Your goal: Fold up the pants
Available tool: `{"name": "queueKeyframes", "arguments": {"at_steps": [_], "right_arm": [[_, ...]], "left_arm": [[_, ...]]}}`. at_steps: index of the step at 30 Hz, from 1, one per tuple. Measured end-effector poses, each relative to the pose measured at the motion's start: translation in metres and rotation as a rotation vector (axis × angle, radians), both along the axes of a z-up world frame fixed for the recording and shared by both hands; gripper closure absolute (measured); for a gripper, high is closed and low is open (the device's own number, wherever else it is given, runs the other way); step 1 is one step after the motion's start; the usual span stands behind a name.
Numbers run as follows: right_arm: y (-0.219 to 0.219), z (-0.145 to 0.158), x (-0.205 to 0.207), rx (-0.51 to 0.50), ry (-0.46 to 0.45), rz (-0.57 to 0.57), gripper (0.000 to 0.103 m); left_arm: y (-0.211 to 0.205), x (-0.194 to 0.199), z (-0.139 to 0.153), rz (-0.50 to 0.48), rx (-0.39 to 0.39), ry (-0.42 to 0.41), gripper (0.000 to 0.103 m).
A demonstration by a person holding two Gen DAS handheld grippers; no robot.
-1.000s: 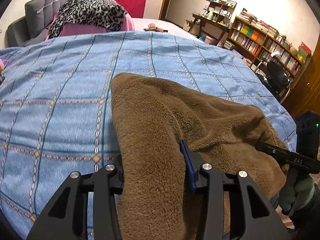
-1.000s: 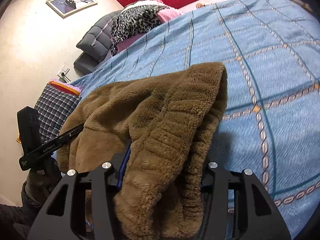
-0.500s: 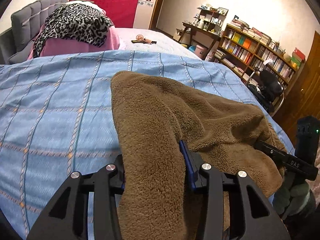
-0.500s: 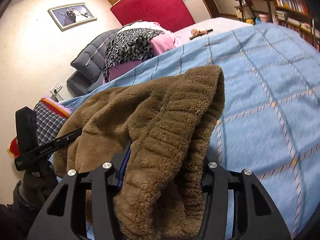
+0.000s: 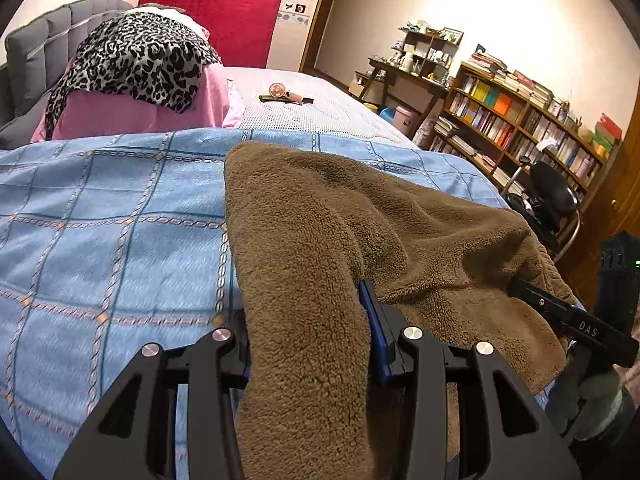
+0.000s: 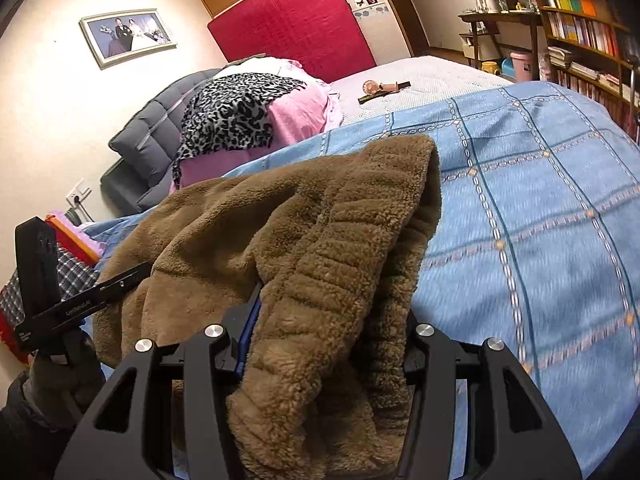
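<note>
Brown fleece pants [image 5: 320,240], bunched and held between both grippers above the blue checked bedspread [image 5: 112,216]. Left gripper [image 5: 308,360] clamped on one thick fold of the fleece, blue pads [image 5: 376,344] pressing into it on both sides, jaws fairly narrow. Right gripper [image 6: 328,356] clamped on the ribbed waistband end, fabric filling the gap between its jaws. Rest of the pants drapes forward over the near edge of the bedspread; far tip reaches toward the bedspread's far edge. Left view shows the right gripper at the right edge, gloved hand [image 5: 592,392] on its handle. Right view shows the left gripper at the left edge, also in a gloved hand. Leopard-print cloth [image 5: 140,60] on a pink pillow [image 5: 132,116] at the head corner of the bed. Bookshelf [image 5: 532,124] along the far wall
</note>
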State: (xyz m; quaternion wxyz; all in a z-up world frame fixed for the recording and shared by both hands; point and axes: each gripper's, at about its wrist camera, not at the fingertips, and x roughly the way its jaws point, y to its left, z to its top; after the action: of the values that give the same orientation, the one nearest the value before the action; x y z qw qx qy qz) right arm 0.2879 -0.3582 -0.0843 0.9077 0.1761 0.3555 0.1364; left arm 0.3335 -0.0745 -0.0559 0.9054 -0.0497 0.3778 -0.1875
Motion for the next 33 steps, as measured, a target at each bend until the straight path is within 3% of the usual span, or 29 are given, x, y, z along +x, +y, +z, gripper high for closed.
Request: {"name": "queueKeyframes", "arguments": {"at_steps": [8,12,17,21,24,31,33], "right_arm": [[-0.010,-0.037,0.033,-0.017,0.081,-0.010,0.052],[-0.011,-0.056,0.036,-0.015,0.107,-0.008,0.050],[-0.012,-0.065,0.032,-0.017,0.113,-0.024,0.045],[-0.008,-0.056,0.028,-0.069,0.113,-0.043,0.037],[-0.006,-0.040,0.017,-0.106,0.083,-0.067,0.036],[-0.015,-0.003,-0.021,-0.121,0.023,-0.173,0.035],[-0.011,0.009,-0.039,-0.145,-0.005,-0.195,0.025]], "left_arm": [[-0.009,0.045,-0.045,-0.014,-0.008,0.103,0.058],[-0.002,0.047,-0.062,-0.006,0.003,0.106,0.042],[-0.001,0.046,-0.064,-0.018,0.095,0.063,0.026],[0.007,0.048,-0.061,0.004,0.110,0.070,0.016],[0.014,0.040,-0.053,0.037,0.117,0.052,0.016],[0.014,-0.010,-0.015,0.094,0.205,-0.071,0.012],[0.011,-0.028,-0.006,0.087,0.209,-0.106,0.009]]}}
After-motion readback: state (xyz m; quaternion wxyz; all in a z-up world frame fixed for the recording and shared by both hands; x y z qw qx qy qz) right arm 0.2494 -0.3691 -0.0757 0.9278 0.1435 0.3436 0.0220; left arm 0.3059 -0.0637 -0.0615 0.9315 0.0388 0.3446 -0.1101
